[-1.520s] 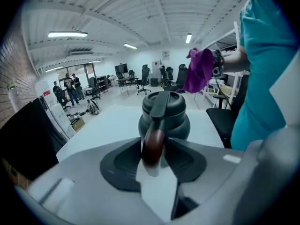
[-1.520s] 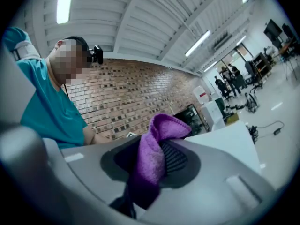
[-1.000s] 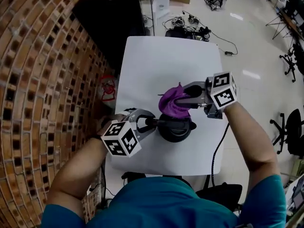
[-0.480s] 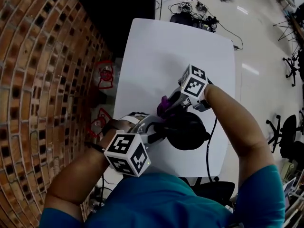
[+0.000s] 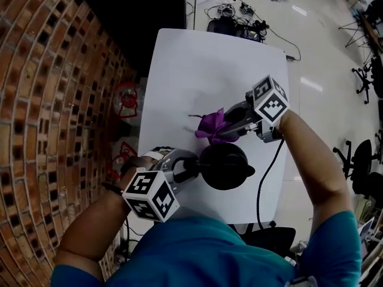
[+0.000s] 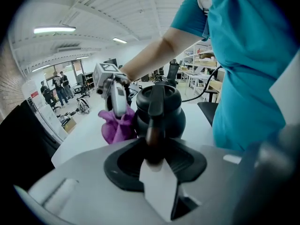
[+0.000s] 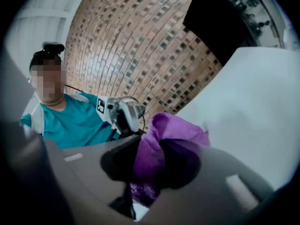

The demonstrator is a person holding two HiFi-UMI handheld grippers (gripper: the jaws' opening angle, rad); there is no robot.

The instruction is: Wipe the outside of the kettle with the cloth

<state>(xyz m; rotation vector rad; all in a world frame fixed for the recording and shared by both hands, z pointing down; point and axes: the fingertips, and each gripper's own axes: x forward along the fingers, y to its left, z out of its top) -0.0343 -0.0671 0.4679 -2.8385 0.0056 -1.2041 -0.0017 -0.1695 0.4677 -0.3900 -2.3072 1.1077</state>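
Clenching the cloth (image 5: 210, 126), right fingers (image 7: 180, 168) have slid beside the kettle (image 5: 225, 167); left fingers (image 6: 123, 168) still clamp its handle (image 6: 154, 114).

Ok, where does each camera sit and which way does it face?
Head view: on the person's head, facing steeply down at the white table; forearms, left gripper, right gripper show.
Left gripper view: on the left gripper, facing along jaws closed on the handle of the black round kettle; the person's right arm and torso show.
Right gripper view: on the right gripper, facing past the purple cloth it clamps, towards the brick wall; the person's upper body shows.
Shared: each gripper view shows the other gripper; all three show the cloth.
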